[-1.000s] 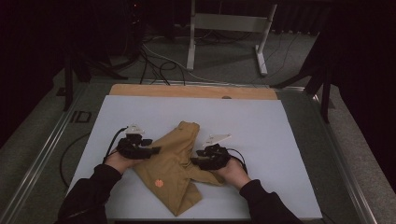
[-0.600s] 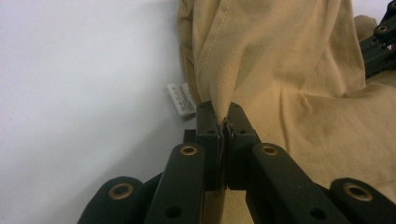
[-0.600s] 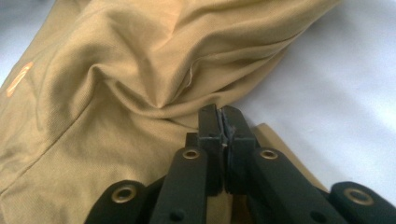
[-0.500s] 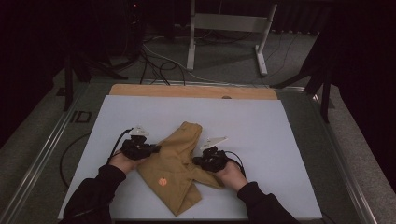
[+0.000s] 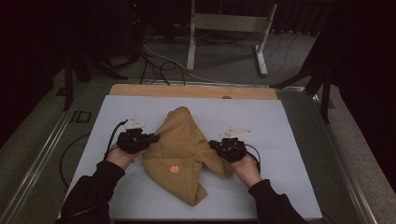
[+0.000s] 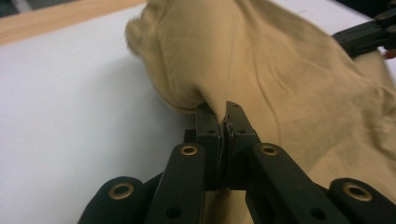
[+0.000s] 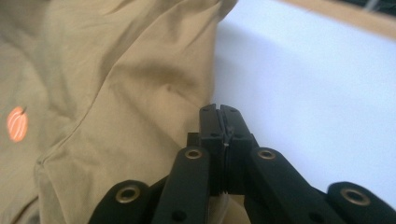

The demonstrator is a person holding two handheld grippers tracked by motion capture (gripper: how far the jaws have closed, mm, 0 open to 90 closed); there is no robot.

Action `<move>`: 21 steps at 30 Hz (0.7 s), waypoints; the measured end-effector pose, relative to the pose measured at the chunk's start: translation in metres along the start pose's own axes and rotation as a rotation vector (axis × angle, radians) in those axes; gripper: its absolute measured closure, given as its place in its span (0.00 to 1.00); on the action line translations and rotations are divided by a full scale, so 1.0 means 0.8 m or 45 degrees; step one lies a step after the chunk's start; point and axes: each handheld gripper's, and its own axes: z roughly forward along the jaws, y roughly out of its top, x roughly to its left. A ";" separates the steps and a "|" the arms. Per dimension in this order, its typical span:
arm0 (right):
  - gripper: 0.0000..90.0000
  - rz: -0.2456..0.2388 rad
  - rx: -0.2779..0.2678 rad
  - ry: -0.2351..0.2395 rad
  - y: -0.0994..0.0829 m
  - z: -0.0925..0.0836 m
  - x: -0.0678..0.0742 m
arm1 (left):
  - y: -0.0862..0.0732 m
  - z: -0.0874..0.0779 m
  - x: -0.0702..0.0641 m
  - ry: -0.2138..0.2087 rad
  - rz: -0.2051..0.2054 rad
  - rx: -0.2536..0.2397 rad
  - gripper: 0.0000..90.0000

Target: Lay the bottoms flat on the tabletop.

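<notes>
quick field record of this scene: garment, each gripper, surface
garment: tan garment, crumpled, small orange pumpkin print
left gripper: shut on the garment's edge, cloth pinched between the jaws
right gripper: shut at the garment's other side, cloth running under the jaws
surface: white mat on a wooden table

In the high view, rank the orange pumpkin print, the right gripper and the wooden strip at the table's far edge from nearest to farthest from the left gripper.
1. Orange pumpkin print: on the tan garment, just right of the left gripper and slightly nearer the person.
2. Right gripper: across the garment, on its right side.
3. Wooden strip: along the table's far edge.
</notes>
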 end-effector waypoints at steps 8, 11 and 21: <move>0.99 -0.057 -0.093 -0.069 0.004 -0.046 0.009 | 0.005 -0.004 -0.028 -0.010 0.024 0.003 0.97; 0.99 -0.120 -0.098 -0.018 -0.002 -0.063 0.023 | -0.008 -0.013 -0.038 -0.030 0.021 0.069 0.97; 0.99 -0.184 0.051 0.194 -0.042 -0.042 0.074 | -0.075 -0.028 -0.035 -0.044 -0.057 0.267 0.96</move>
